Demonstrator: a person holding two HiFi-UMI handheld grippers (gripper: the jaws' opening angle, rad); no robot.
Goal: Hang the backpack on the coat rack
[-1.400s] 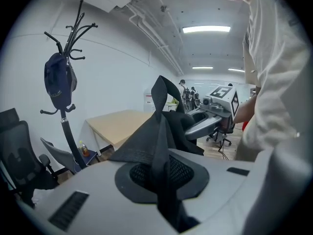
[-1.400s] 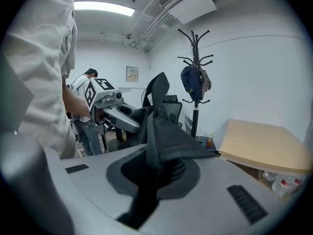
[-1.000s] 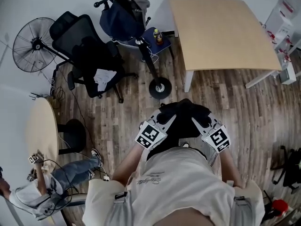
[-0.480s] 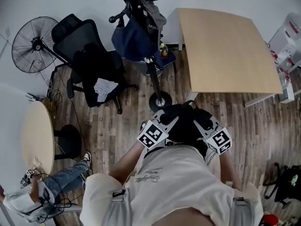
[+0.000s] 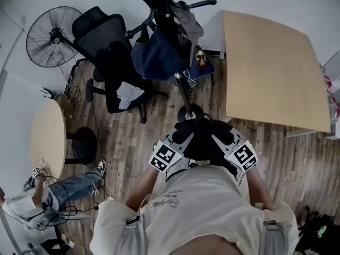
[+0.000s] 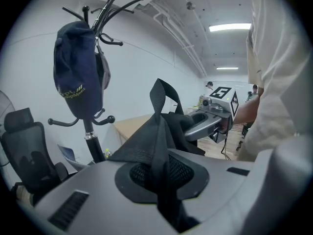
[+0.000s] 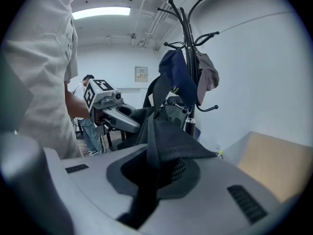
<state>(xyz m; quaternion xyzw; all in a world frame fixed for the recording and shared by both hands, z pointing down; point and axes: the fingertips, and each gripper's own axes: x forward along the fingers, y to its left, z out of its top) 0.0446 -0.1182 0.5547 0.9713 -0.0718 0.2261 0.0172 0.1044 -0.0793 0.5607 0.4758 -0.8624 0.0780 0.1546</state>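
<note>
A black backpack (image 5: 203,138) hangs in front of my chest, carried between both grippers. My left gripper (image 5: 181,138) is shut on a black strap (image 6: 157,146) of the backpack. My right gripper (image 5: 222,138) is shut on another fold of the backpack's fabric (image 7: 164,141). The black coat rack (image 5: 169,31) stands just ahead, its round base (image 5: 190,112) right beyond the backpack. A navy bag (image 5: 154,54) and a grey garment (image 5: 190,23) hang on it. Some upper hooks (image 7: 183,11) are bare. From each gripper view the other gripper shows, right gripper (image 6: 210,119) and left gripper (image 7: 115,114).
A black office chair (image 5: 111,52) and a floor fan (image 5: 50,36) stand left of the rack. A wooden table (image 5: 271,68) is at the right, a small blue stool with a bottle (image 5: 201,62) beside the rack. A round table (image 5: 48,137) and a seated person (image 5: 48,201) are at the left.
I have moved toward the coat rack with the backpack; its base now lies just beyond the backpack and its hooks loom nearer. Both grips look the same.
</note>
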